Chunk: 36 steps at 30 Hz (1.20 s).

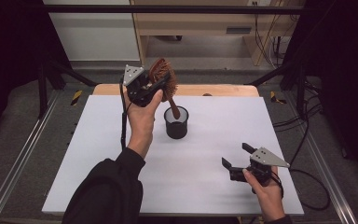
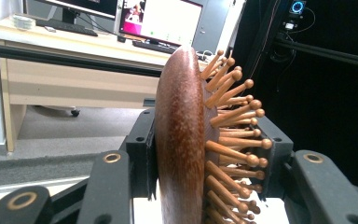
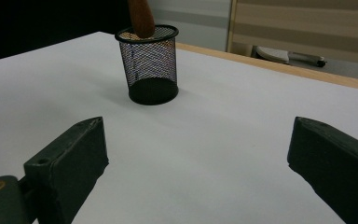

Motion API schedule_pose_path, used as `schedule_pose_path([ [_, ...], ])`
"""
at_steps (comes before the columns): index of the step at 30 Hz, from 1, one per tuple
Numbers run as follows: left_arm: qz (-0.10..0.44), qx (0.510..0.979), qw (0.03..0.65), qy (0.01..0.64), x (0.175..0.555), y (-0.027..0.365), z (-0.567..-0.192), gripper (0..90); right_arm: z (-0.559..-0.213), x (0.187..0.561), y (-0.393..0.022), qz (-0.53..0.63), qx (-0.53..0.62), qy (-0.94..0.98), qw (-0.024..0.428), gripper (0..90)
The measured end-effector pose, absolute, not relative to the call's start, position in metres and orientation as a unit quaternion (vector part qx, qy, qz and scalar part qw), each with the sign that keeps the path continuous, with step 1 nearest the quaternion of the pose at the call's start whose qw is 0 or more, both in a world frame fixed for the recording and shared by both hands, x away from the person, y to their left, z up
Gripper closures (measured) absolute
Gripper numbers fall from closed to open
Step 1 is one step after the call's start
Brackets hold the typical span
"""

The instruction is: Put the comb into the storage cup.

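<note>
A brown wooden hairbrush (image 1: 162,74) with round-tipped pins is held above the table, head up and handle slanting down. My left gripper (image 1: 160,85) is shut on the brush head; in the left gripper view the hairbrush (image 2: 182,140) is clamped between my two jaws, its pins facing right. The handle's end dips into the mouth of a black mesh cup (image 1: 176,124) standing upright mid-table. In the right gripper view the mesh cup (image 3: 151,65) stands ahead with the handle tip (image 3: 141,16) at its rim. My right gripper (image 1: 235,154) hovers open near the front right, nothing between its jaws.
A white sheet (image 1: 98,154) covers the table, with a wooden edge (image 1: 223,90) at the back. Metal rails (image 1: 23,149) run along the left side and cables (image 1: 307,140) lie at the right. A desk with monitors (image 2: 158,18) stands beyond the table.
</note>
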<state>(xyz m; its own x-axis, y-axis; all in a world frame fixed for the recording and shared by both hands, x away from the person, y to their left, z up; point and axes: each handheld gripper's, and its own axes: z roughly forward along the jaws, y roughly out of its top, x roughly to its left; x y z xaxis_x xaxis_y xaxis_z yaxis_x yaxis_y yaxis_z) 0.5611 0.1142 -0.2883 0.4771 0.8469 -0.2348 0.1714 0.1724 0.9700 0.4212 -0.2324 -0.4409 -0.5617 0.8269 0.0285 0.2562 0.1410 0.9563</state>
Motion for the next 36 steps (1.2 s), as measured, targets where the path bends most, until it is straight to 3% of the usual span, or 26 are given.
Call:
schedule_pose_path([
  [36, 0.283, 0.583, 0.618, 0.446, 0.559, 0.105, -0.305, 50.9, -0.441, 0.421, -0.233, 0.532, 0.382, 0.707, 0.267, 5.1],
])
